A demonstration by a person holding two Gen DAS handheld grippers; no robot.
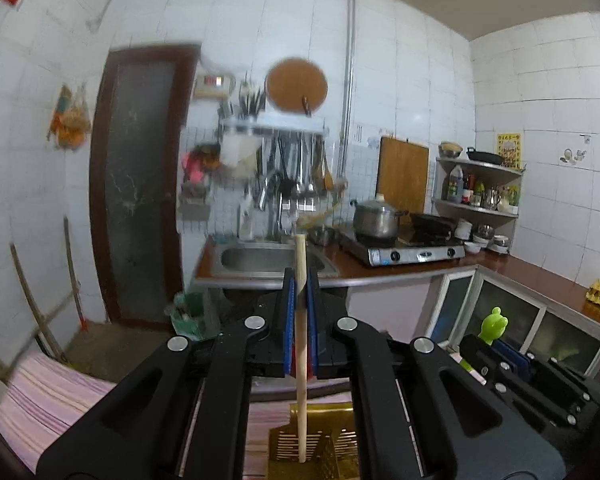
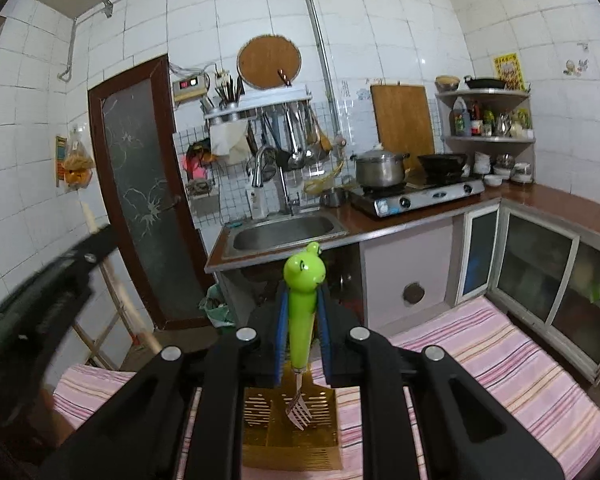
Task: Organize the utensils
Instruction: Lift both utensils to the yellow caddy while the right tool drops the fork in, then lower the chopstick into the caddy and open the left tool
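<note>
My left gripper [image 1: 300, 280] is shut on a pale wooden stick, likely a chopstick [image 1: 300, 344], held upright with its lower end over a gold slotted utensil holder [image 1: 320, 448]. My right gripper [image 2: 303, 300] is shut on a fork with a green frog-head handle [image 2: 302, 304]; its metal tines [image 2: 299, 412] hang just above the same gold holder [image 2: 288, 436]. The frog fork and right gripper also show in the left wrist view [image 1: 494, 326], at the right. The left gripper appears blurred at the left of the right wrist view [image 2: 40, 308].
The holder stands on a pink striped cloth [image 2: 500, 364]. Beyond are a steel sink [image 2: 284, 232], a gas stove [image 2: 416, 196] with a pot [image 2: 380, 168], hanging utensils on a wall rack [image 2: 288, 132], corner shelves [image 2: 488, 116], a brown door [image 2: 140, 192] and glass-front cabinets [image 2: 548, 272].
</note>
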